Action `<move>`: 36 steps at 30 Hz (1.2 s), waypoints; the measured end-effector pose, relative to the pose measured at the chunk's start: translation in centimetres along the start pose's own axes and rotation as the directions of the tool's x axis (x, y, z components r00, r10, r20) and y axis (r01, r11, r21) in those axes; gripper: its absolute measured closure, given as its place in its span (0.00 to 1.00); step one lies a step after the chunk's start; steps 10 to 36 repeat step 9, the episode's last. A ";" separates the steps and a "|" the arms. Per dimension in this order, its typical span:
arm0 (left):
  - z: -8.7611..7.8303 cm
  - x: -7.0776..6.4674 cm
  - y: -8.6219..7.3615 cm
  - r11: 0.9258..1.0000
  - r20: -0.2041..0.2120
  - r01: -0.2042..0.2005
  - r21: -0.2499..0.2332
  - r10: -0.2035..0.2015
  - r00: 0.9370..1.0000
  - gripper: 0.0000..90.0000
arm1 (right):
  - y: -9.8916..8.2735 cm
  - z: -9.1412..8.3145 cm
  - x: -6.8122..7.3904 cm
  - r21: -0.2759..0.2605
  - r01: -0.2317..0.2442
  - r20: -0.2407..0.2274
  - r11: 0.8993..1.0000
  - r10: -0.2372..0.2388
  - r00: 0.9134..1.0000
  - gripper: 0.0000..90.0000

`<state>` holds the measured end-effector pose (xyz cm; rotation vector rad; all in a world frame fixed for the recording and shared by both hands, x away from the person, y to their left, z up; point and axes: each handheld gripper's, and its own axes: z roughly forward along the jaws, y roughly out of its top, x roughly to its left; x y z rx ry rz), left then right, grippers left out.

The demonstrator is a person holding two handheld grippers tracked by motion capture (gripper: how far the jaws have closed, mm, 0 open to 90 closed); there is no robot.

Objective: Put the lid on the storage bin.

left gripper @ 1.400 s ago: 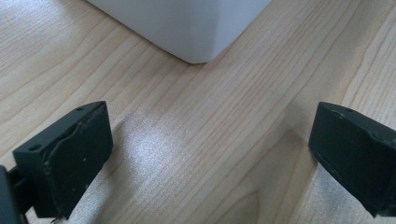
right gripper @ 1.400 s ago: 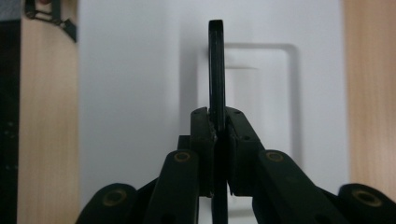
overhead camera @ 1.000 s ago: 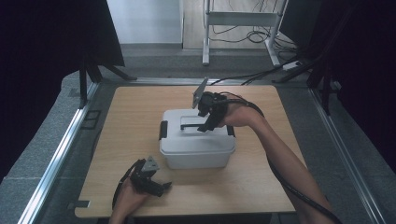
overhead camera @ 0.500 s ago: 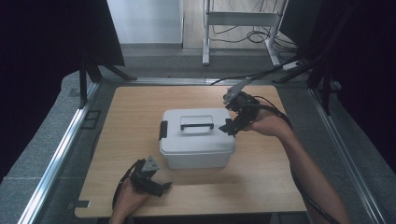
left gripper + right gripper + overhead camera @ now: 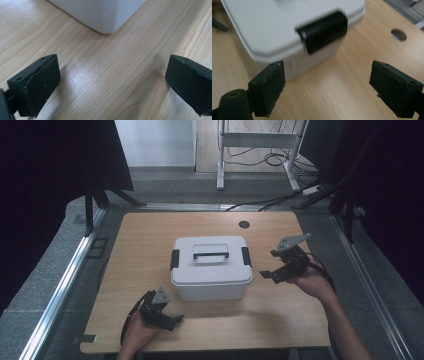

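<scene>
A white lidded box [image 5: 211,266] with a black handle [image 5: 210,254] and black side latches stands in the middle of the wooden table [image 5: 150,235]. My right gripper [image 5: 267,274] hovers low to the right of the box, aimed at its right latch [image 5: 323,31]; its jaws have just been opening and stand wide with nothing between them. The box [image 5: 274,30] shows blurred in the right gripper view. My left gripper [image 5: 176,320] rests near the table's front edge, open, in front of the box's lower left corner [image 5: 105,15].
A round cable hole [image 5: 244,224] lies in the table's far right part. Metal rails run along both sides of the table. A white frame and cables stand on the floor beyond the far edge.
My right gripper has left the box's handle, swung out to the right and come down beside the box, opening its jaws. The left gripper has stayed put.
</scene>
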<state>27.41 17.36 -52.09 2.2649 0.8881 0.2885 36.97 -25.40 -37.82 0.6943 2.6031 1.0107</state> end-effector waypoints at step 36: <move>0.0 0.0 0.0 1.000 -0.003 0.003 0.000 -0.003 1.000 0.00 | -7.4 2.8 0.2 -0.024 -0.118 0.043 0.993 0.119 0.992 0.14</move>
